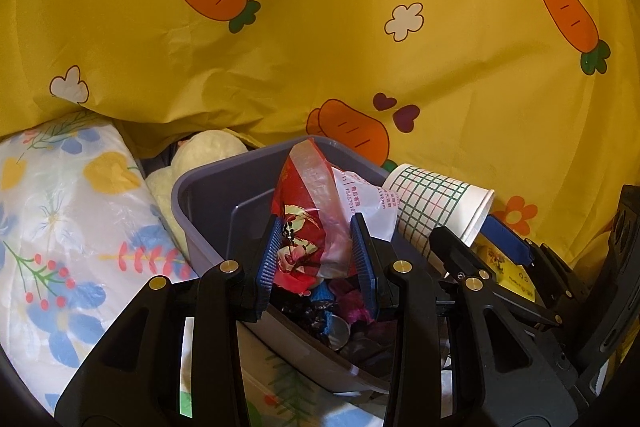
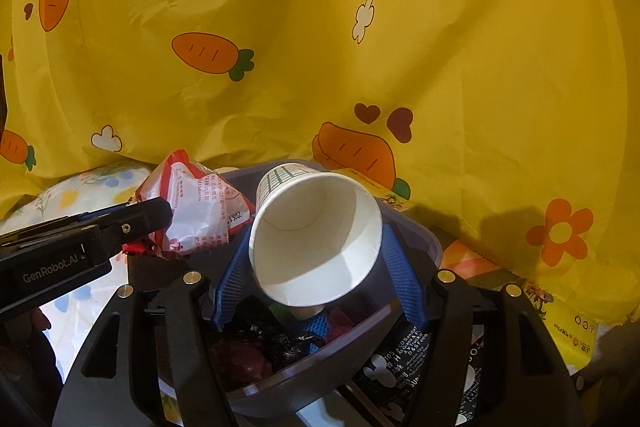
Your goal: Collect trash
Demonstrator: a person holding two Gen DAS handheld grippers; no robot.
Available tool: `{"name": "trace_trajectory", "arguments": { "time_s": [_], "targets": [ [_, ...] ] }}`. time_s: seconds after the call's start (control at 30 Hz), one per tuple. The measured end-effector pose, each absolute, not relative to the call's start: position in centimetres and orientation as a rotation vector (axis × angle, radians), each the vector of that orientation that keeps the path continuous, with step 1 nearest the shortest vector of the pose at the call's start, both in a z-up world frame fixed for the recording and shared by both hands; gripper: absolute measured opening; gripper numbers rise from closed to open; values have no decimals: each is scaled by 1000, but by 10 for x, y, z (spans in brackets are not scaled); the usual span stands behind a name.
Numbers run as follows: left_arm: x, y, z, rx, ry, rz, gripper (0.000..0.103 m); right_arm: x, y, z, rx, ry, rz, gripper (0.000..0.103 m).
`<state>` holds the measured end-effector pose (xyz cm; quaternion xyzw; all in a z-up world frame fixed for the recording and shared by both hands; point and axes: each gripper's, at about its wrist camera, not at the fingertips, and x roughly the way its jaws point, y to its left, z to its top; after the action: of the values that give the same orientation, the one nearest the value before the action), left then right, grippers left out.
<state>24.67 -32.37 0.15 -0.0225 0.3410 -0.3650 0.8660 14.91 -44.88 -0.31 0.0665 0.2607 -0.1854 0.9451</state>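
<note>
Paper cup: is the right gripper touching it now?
Touching. The right wrist view shows the paper cup wedged between the right gripper and its blue pads, above the grey bin.

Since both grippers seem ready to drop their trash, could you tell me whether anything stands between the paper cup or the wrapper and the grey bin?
Nothing visible does. The paper cup in the right gripper and the red wrapper in the left gripper hang right over the open grey bin, which holds only loose trash.

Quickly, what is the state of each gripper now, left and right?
Left gripper: shut on the red plastic wrapper, above the grey bin.
Right gripper: shut on the paper cup, over the same bin.
</note>
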Motion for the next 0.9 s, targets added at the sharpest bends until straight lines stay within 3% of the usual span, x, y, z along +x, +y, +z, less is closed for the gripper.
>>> {"name": "trace_trajectory", "arguments": {
  "time_s": [0.13, 0.2, 0.4, 0.53, 0.9],
  "targets": [
    [248, -322, -1, -64, 718, -782, 41, 149, -450, -6, 142, 530, -365, 67],
    [247, -319, 0, -53, 704, -748, 60, 147, -451, -7, 143, 521, -368, 72],
    [230, -290, 7, 0, 601, -586, 90, 138, -442, -5, 129, 485, -363, 88],
    [217, -262, 11, 56, 537, -455, 97, 130, -424, -3, 106, 453, -360, 98],
    [165, -180, 24, 31, 462, -290, 97, 106, -377, 7, 102, 425, -320, 98]
  ]
}}
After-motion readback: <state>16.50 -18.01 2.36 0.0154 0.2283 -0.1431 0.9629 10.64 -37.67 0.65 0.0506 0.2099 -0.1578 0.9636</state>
